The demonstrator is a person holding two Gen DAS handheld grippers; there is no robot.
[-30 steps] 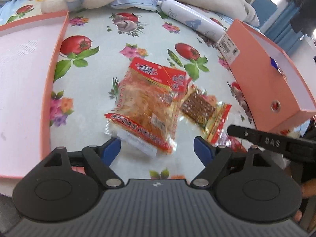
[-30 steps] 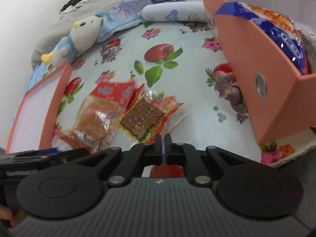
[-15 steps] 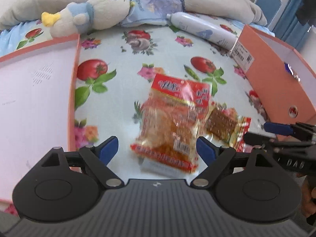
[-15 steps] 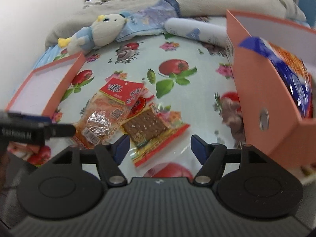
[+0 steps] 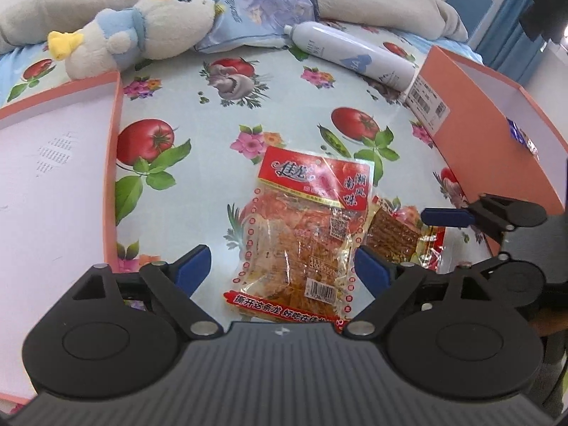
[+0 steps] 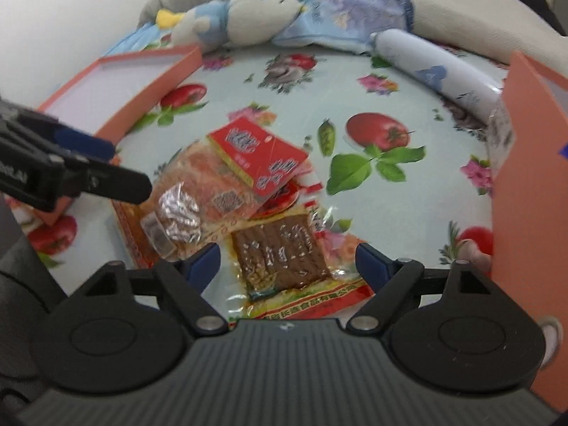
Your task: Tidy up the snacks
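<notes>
Two snack packs lie overlapping on the tomato-print tablecloth [image 5: 284, 106], the red-topped clear packet [image 5: 305, 234] framed by the wide-open left gripper [image 5: 282, 266], the brown-slab packet [image 6: 284, 252] between the spread fingers of the right gripper [image 6: 287, 259], with two orange cardboard boxes [image 5: 497, 135] flanking.

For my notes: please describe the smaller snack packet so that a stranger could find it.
On the flowered cloth, between two orange boxes, lie two packets. The smaller lies partly under the big red-topped one. It alone shows a flat dark brown slab.
</notes>
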